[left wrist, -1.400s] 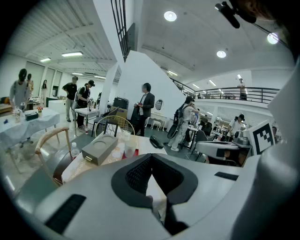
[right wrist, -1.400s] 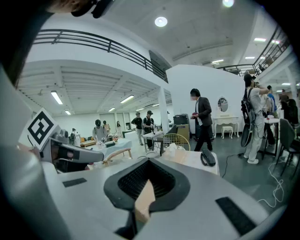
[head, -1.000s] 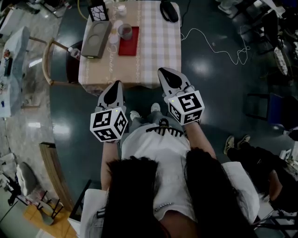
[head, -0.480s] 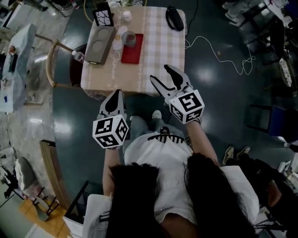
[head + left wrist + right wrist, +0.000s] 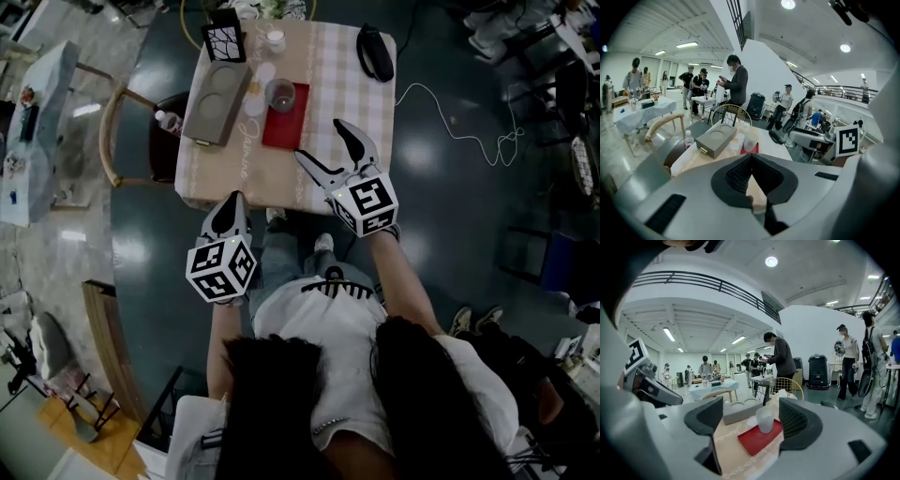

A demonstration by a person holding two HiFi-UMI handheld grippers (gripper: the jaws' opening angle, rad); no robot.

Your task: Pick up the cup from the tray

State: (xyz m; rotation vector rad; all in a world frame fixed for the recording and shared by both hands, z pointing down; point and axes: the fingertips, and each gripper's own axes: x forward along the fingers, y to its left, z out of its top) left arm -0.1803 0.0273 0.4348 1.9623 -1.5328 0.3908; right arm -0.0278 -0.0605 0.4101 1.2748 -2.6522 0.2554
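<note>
A translucent cup (image 5: 279, 94) stands upright on the far end of a red tray (image 5: 287, 122), which lies on a checked tablecloth. My right gripper (image 5: 322, 141) hovers over the table's near edge, just short of the tray. Its jaws are opening and nothing is between them. In the right gripper view the cup (image 5: 765, 419) and the red tray (image 5: 758, 438) show ahead, framed by the right gripper (image 5: 753, 422). My left gripper (image 5: 232, 202) is shut and empty, held lower and short of the table. Beyond the left gripper (image 5: 751, 160) the cup (image 5: 750, 140) shows far off.
A grey box (image 5: 217, 101) lies left of the tray, with a marker card (image 5: 225, 42) behind it and a black object (image 5: 375, 52) at the far right. A wooden chair (image 5: 111, 127) stands left of the table. A white cable (image 5: 455, 103) lies on the floor. People stand in the background.
My right gripper's jaws went from shut to wide apart while it moved forward over the table's near edge. My left gripper stayed shut and low.
</note>
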